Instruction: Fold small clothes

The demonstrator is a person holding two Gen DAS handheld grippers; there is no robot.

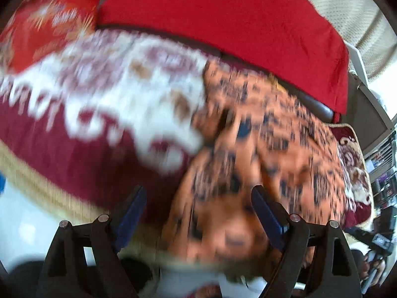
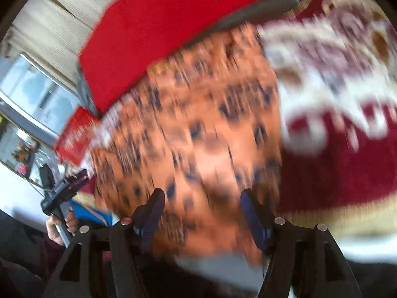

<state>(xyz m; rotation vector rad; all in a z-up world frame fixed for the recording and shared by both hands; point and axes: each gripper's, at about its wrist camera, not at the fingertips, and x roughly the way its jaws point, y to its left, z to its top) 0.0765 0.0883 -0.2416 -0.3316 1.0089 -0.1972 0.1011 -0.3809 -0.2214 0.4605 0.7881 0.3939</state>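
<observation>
Both views blurred. Orange dark-spotted small cloth garment [image 1: 268, 134] lies on maroon-and-cream patterned rug [image 1: 82, 154], 12 o'clock of both grippers. Left gripper [image 1: 198, 213] and right gripper [image 2: 202, 213]: jaws spread, empty. Likely reaching; next, pinch an edge.

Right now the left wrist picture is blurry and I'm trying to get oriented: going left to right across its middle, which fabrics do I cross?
Maroon-and-white patterned blanket → orange garment with dark blue print → maroon floral cushion with gold trim. The plain red cloth lies farther back, across the top.
</observation>
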